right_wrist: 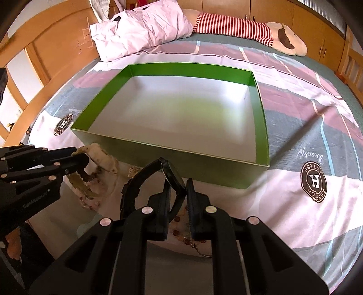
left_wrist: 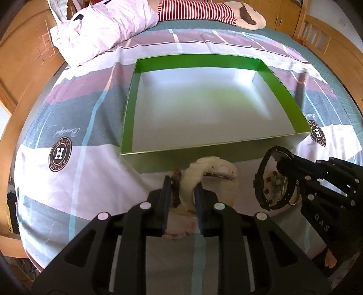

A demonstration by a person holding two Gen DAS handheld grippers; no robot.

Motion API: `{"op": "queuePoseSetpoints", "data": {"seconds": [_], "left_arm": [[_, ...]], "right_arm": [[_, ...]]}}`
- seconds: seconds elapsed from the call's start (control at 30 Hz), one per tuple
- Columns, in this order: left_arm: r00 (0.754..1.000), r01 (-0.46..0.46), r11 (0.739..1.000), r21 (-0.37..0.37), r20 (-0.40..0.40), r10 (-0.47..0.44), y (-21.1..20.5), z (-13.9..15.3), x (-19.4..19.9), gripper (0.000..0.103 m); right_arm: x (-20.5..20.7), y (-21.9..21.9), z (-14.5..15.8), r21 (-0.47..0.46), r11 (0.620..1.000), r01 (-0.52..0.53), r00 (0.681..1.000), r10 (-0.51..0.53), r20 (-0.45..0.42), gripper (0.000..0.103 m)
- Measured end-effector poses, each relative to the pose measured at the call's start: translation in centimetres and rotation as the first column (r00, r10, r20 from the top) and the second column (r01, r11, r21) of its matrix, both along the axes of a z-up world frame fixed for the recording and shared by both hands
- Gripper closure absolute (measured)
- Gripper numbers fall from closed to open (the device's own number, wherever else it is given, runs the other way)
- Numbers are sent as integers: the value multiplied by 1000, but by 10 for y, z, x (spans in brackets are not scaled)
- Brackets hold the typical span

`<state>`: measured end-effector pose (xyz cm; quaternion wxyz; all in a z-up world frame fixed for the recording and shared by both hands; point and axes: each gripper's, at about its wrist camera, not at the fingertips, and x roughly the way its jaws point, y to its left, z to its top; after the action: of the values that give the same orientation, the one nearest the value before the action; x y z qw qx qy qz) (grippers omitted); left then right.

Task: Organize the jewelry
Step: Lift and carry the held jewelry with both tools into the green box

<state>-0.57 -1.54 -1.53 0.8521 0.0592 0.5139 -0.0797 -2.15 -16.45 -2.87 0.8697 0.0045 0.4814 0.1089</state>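
Observation:
A shallow green box (left_wrist: 288, 102) with a pale bare floor lies on the bed, also in the right wrist view (right_wrist: 261, 118). My left gripper (left_wrist: 182, 188) is shut on the strap of a cream watch (left_wrist: 211, 169), just in front of the box's near wall; the watch also shows in the right wrist view (right_wrist: 99, 154). My right gripper (right_wrist: 178, 190) is shut on a black watch (right_wrist: 172, 177), close to the near wall; it shows in the left wrist view (left_wrist: 270, 181) to the right of the cream watch. Brown beads (right_wrist: 179, 229) lie under the right gripper.
The bed has a striped pink, grey and white cover (left_wrist: 68, 181). A pink pillow (left_wrist: 102, 29) and a striped plush toy (left_wrist: 204, 11) lie at the far end. Wooden bed rails (left_wrist: 22, 68) run along both sides.

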Motion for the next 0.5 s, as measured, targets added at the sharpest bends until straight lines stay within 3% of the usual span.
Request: {"op": "queuePoseSetpoints", "data": {"seconds": [0.5], "left_arm": [[996, -12, 999, -32, 86, 15, 5, 23, -9, 84]], "right_arm": [[-5, 1, 9, 28, 1000, -7, 998, 6, 64, 89]]}}
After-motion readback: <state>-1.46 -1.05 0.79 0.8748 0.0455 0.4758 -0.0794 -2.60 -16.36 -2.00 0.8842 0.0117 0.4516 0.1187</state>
